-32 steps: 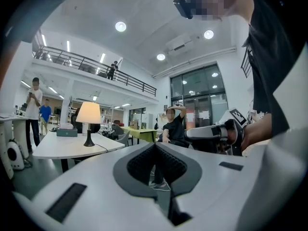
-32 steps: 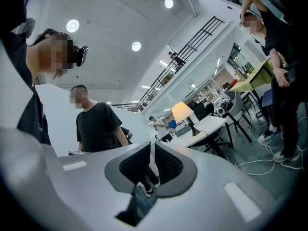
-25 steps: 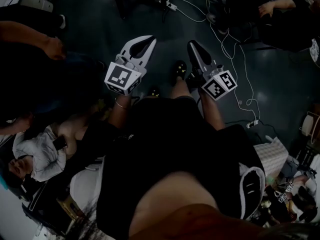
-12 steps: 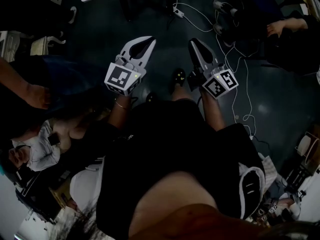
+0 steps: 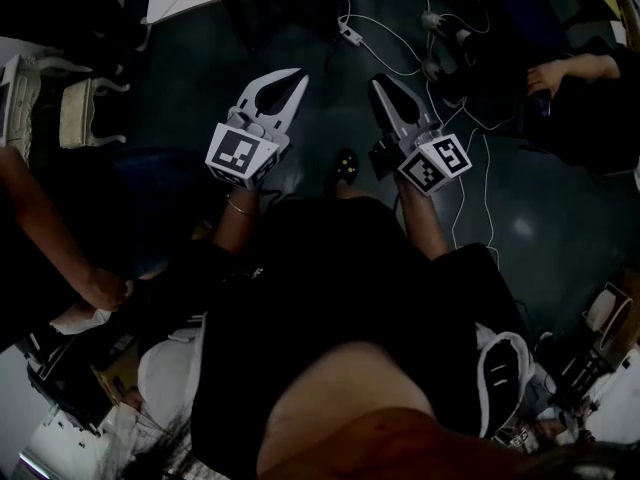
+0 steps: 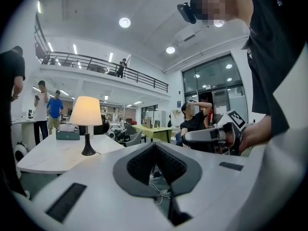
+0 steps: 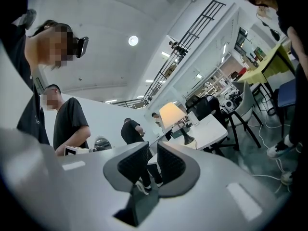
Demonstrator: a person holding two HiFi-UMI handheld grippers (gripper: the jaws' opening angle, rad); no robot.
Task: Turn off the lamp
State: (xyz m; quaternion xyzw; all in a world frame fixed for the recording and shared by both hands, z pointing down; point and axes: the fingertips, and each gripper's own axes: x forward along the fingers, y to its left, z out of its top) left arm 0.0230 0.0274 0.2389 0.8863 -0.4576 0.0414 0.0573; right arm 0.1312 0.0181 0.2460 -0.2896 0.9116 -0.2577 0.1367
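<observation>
The lamp [image 6: 86, 112] is lit, with a cream shade on a thin dark stem and foot. It stands on a white table [image 6: 43, 156], well ahead of both grippers. In the right gripper view the lamp [image 7: 173, 115] glows on the same table [image 7: 208, 129]. My left gripper [image 6: 155, 145] is shut with nothing in it, tips touching. My right gripper [image 7: 153, 150] has just been opening; a narrow gap shows between its pads and nothing is in it. In the head view the left gripper [image 5: 295, 75] and right gripper [image 5: 379, 82] are held side by side above the dark floor.
White cables [image 5: 470, 168] trail over the floor ahead and to the right. A seated person [image 5: 580, 78] is at the far right, a chair [image 5: 60, 108] and another person's arm [image 5: 50, 238] at the left. A green box [image 6: 67, 134] sits behind the lamp.
The floor has slid down the head view as both grippers were carried forward. More of the white table's edge now shows at the top. The arm at the left has dropped lower.
</observation>
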